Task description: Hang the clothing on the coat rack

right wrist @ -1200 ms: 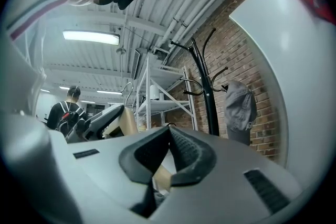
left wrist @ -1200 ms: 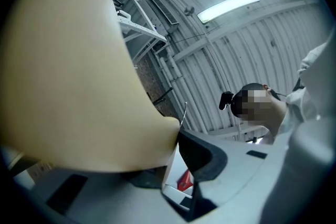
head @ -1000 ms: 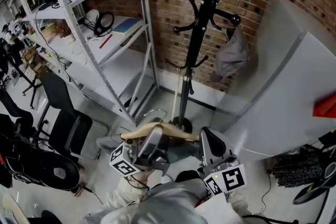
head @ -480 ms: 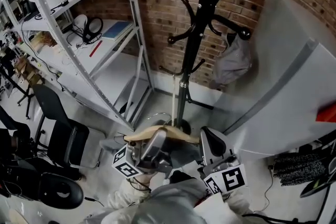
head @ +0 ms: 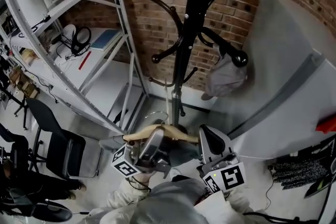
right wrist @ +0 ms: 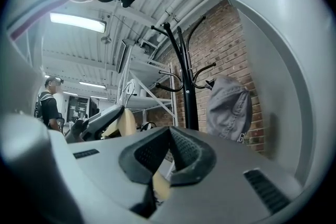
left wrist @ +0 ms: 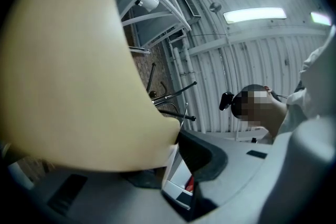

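Both tools are clamped on the wooden hanger (head: pixel 157 132): left gripper (head: pixel 154 138) at its left end, right gripper (head: pixel 202 135) at its right. The hanger's long axis runs left-right, level, near the coat rack (head: pixel 181 55) base, with a grey garment (head: pixel 181 153) under it. Shelving (head: pixel 118 34) crowds the left, a grey panel (head: pixel 283 97) the right. Only the right gripper view shows the cap (right wrist: pixel 228 107) and upper hooks side-on; the hanger blocks most of the left gripper view.

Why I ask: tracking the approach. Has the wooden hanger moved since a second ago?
Yes: the wooden hanger is now nearer the coat rack and the grey cap.
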`<act>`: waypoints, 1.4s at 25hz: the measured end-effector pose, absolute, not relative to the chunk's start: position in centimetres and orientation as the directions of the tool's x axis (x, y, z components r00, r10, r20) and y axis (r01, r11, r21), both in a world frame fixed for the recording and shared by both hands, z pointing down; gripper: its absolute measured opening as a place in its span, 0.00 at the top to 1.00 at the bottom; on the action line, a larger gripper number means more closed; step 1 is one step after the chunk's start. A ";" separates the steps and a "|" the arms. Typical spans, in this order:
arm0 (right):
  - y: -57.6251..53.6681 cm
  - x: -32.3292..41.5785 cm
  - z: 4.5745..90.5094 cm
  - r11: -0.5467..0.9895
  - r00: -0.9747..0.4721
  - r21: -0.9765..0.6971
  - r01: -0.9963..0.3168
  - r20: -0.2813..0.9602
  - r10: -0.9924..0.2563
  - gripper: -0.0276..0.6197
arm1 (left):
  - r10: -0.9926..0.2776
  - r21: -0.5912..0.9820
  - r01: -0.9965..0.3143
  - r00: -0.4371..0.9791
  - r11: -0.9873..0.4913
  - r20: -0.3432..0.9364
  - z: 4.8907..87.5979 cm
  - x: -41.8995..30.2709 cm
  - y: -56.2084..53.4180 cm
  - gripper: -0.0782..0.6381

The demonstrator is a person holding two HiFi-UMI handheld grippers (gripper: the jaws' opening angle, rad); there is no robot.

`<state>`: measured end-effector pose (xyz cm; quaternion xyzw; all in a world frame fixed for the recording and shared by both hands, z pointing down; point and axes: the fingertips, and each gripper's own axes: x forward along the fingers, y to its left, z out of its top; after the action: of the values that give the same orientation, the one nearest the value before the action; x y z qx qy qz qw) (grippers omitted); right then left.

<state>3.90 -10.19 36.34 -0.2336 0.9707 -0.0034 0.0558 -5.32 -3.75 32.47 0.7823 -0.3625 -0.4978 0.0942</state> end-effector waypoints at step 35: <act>-13.0 -1.2 36.1 0.632 -0.628 -0.010 -0.775 -0.094 -0.772 0.92 | -0.496 0.498 -0.135 0.484 -0.856 -0.721 32.0 -11.1 -10.9 0.75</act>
<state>-1.17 -12.99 36.08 -0.4288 0.9022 0.0156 0.0448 -11.07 -10.85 32.03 0.8398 -0.1877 -0.4722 0.1912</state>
